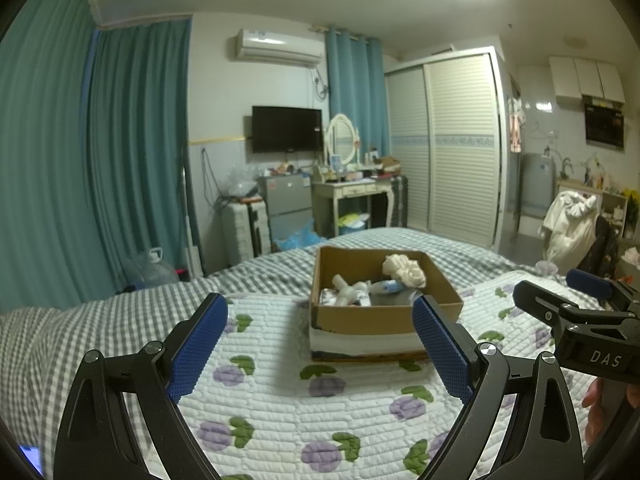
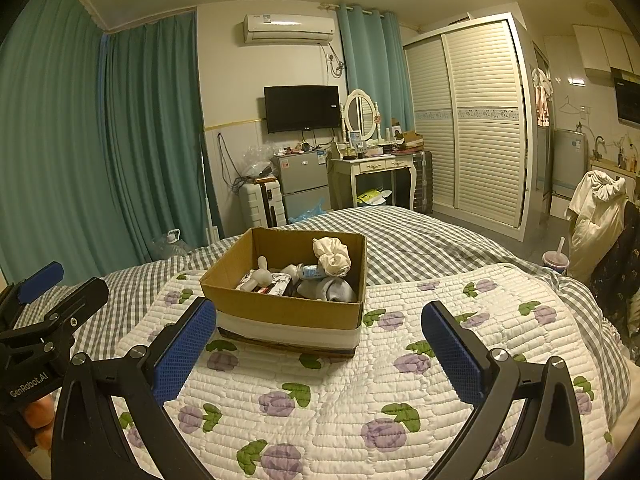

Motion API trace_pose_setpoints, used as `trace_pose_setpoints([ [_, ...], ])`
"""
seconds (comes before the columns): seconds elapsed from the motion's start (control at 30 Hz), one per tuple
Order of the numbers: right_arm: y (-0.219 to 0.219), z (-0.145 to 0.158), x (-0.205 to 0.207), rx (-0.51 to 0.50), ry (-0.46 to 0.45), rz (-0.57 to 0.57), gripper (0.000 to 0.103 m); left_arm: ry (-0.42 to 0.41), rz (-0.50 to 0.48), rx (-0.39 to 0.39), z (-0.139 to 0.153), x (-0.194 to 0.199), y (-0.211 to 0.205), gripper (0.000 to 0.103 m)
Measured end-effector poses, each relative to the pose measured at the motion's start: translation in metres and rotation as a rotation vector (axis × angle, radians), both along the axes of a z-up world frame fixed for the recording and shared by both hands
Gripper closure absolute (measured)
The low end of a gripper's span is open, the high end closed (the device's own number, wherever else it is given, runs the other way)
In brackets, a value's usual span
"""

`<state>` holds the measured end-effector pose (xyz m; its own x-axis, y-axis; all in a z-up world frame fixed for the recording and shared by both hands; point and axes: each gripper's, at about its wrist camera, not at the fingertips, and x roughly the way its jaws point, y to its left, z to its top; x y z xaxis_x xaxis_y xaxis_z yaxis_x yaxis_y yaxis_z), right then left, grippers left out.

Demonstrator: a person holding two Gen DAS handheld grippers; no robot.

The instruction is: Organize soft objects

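A cardboard box (image 1: 384, 314) (image 2: 280, 306) stands on a flowered quilt (image 1: 280, 400) (image 2: 360, 400) on the bed. Inside lie a cream bunched cloth (image 1: 404, 270) (image 2: 332, 258), a small white plush toy (image 1: 346, 290) (image 2: 260, 274), a grey cloth (image 2: 330, 290) and a light blue item (image 1: 386, 287) (image 2: 312, 270). My left gripper (image 1: 320, 344) is open and empty, just short of the box. My right gripper (image 2: 320, 348) is open and empty, also in front of the box. Each gripper shows at the edge of the other's view.
The bed has a grey checked sheet (image 1: 120, 312) (image 2: 420, 236). Beyond it are teal curtains (image 1: 120, 160), a small fridge (image 2: 304, 184), a dressing table (image 2: 376, 168), a wardrobe (image 2: 472, 120) and a cup with a straw (image 2: 556, 260) at the right.
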<state>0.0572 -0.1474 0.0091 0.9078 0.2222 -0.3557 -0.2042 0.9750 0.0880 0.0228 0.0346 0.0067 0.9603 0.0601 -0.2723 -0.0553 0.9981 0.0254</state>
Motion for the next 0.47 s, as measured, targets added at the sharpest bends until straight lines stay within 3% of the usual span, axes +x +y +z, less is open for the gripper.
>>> trace_pose_setpoints([
  [0.47, 0.0023, -0.0027, -0.0002, -0.003, 0.007, -0.001, 0.000, 0.005, -0.002, -0.007, -0.0017, 0.0012, 0.0030, 0.008],
])
